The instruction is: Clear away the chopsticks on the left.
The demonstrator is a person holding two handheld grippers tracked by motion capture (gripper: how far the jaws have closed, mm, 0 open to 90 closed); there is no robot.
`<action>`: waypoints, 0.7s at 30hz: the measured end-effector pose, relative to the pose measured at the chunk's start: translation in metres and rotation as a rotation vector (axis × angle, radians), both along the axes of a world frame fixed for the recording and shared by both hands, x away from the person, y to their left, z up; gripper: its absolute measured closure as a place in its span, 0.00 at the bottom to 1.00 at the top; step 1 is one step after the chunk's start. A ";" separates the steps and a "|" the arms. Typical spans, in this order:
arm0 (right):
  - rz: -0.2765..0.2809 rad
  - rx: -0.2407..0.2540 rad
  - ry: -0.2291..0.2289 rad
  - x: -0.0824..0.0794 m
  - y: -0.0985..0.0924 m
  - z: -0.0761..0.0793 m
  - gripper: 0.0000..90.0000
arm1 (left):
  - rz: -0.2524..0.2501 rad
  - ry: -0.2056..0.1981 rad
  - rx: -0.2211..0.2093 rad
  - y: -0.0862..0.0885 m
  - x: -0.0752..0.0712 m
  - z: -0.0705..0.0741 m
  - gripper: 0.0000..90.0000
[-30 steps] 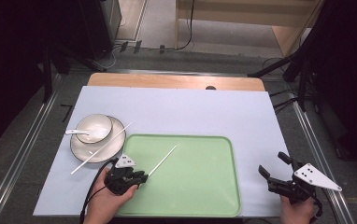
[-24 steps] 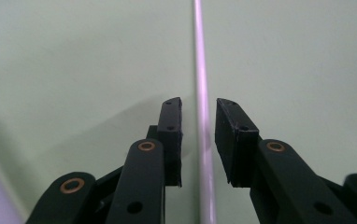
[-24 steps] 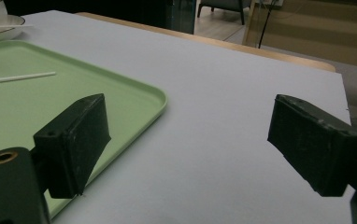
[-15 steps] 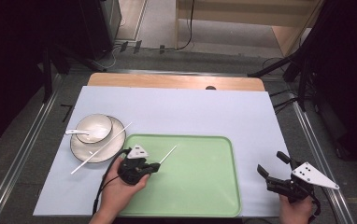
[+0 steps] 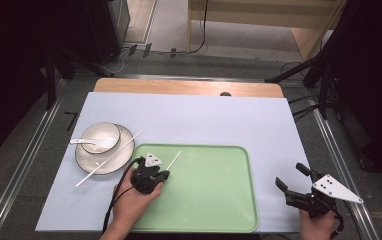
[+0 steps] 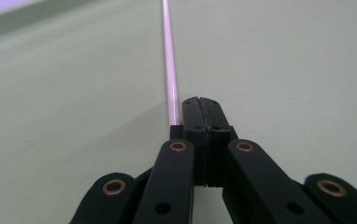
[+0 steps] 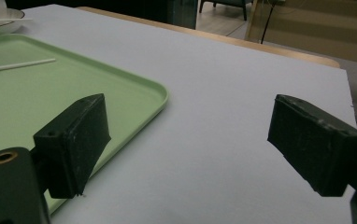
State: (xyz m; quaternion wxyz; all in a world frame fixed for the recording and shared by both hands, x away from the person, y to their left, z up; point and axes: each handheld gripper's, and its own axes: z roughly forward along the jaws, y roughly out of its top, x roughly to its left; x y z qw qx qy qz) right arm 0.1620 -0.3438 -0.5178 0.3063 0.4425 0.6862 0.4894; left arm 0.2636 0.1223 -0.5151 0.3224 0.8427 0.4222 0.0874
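Note:
A white chopstick [image 5: 174, 160] lies slantwise on the light green tray [image 5: 209, 200] near its upper left corner. My left gripper [image 5: 164, 173] rests on the tray at the chopstick's near end, jaws shut. In the left gripper view the two jaws of that gripper [image 6: 200, 101] meet at their seam. There the chopstick [image 6: 168, 56] runs away along the outside of the left jaw, touching it, not in the seam. My right gripper [image 5: 290, 175] hovers wide open over the white mat right of the tray, nothing between its jaws [image 7: 190, 135].
Left of the tray, a white bowl [image 5: 100, 136] with a spoon [image 5: 81, 142] sits on a plate [image 5: 86, 161]. A second chopstick [image 5: 109, 159] lies across that plate. The tray's corner [image 7: 160, 98] is close to my right gripper.
My left gripper has slid up and to the right onto the tray along the chopstick, so less of the stick shows beyond it. The right gripper has stayed in place.

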 end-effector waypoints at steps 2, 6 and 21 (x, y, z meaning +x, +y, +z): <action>0.001 -0.001 0.000 0.000 0.001 0.000 0.15 | 0.034 0.010 -0.013 0.008 0.001 0.000 1.00; 0.002 -0.004 -0.001 0.000 0.001 0.000 0.15 | 0.062 0.013 -0.003 0.020 0.002 0.002 1.00; 0.004 -0.003 0.000 0.000 0.001 0.000 0.15 | 0.146 0.016 -0.009 0.056 0.002 0.003 1.00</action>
